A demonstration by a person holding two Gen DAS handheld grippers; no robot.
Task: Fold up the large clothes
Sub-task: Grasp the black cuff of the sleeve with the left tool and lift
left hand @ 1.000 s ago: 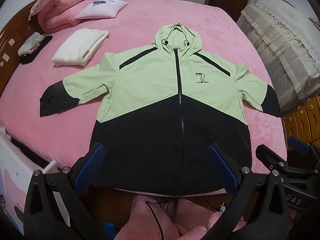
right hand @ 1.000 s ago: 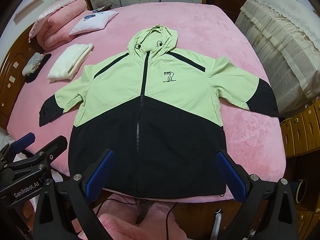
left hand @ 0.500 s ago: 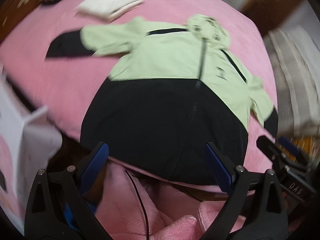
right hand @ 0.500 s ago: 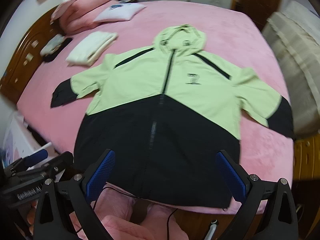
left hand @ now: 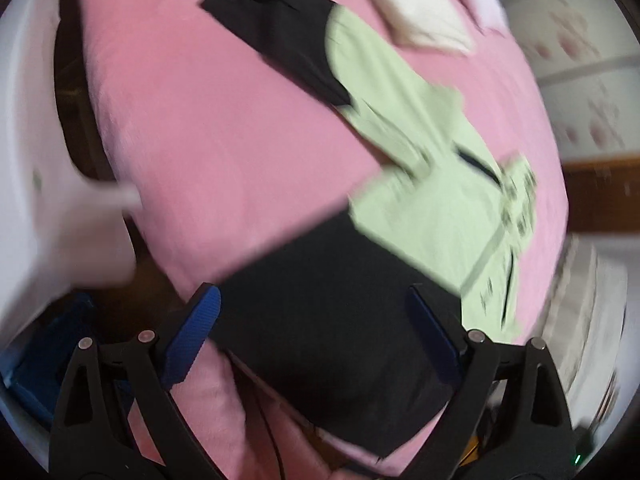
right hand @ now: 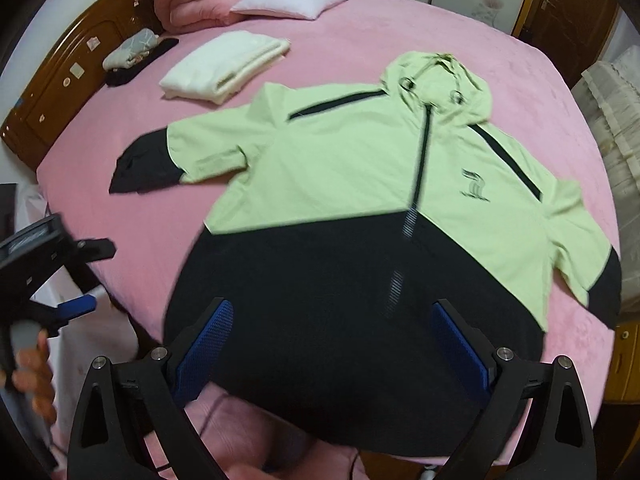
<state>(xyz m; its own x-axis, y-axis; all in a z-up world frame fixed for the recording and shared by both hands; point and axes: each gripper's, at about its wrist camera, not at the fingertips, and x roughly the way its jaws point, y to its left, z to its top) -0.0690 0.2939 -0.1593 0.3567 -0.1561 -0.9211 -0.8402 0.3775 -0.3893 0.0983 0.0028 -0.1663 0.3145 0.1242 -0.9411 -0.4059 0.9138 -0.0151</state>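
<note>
A hooded jacket (right hand: 340, 168), pale green above and black below, lies flat and zipped on the pink bed (right hand: 400, 32). In the blurred left wrist view, the jacket (left hand: 420, 208) runs diagonally and its black-cuffed sleeve (left hand: 276, 36) stretches to the upper left. My left gripper (left hand: 312, 300) hovers over the black hem's left corner. Its jaws are wide and closing, with cloth below them but no pad pressing on it. Over the middle of the black hem, my right gripper (right hand: 330, 312) stands open and holds nothing. A hand (right hand: 32, 372) carries the left tool at the left edge.
A folded white cloth (right hand: 224, 66), a white pillow (right hand: 288, 0) and a pink quilt (right hand: 192, 4) lie near the wooden headboard (right hand: 68, 80). A small fabric bundle (right hand: 132, 52) sits beside them. Lace-covered furniture (right hand: 616, 100) and a wooden cabinet (right hand: 624, 360) stand to the right.
The left gripper has dropped, rolled and swung to the jacket's lower left corner, so the jacket now looks diagonal. The right gripper has come lower and closer to the hem.
</note>
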